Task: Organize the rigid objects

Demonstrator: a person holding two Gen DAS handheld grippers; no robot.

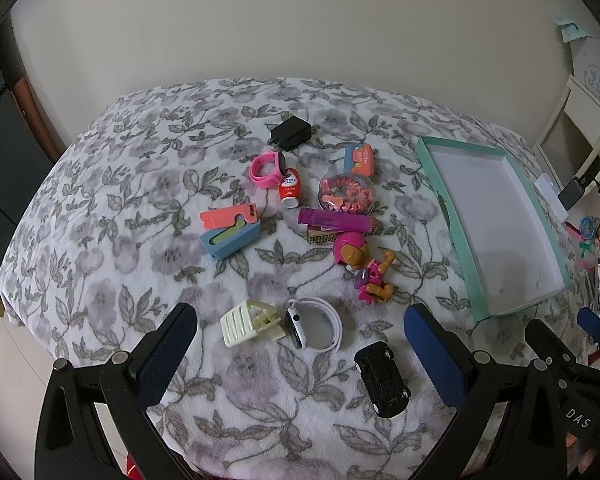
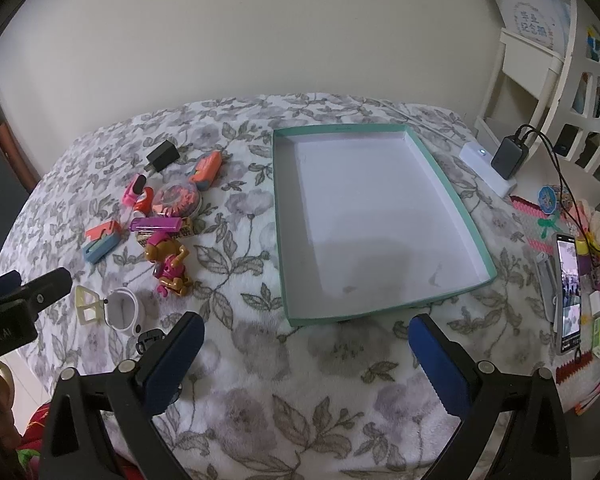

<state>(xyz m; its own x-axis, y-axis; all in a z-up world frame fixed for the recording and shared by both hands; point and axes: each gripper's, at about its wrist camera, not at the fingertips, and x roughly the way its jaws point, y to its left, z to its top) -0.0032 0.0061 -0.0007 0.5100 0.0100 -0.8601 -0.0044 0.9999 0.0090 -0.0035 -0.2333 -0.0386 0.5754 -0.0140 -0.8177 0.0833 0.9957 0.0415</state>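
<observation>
The right gripper [image 2: 306,354] hovers with its blue-padded fingers [image 2: 440,364] spread wide above the floral blanket [image 2: 300,392], just before the near rim of the teal-edged white tray [image 2: 474,236]. Left of the tray lie a pink dog figure [image 2: 168,266], a purple tube [image 2: 156,223], a black charger [image 2: 163,155] and a white watch [image 2: 123,312]. The left gripper [image 2: 16,300] enters at the left edge.

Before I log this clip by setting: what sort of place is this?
Probably a home, perhaps a child's room. A table under a floral fleece cloth holds toys such as a pink dog figure, with white cubby shelving and a charging phone alongside.
</observation>
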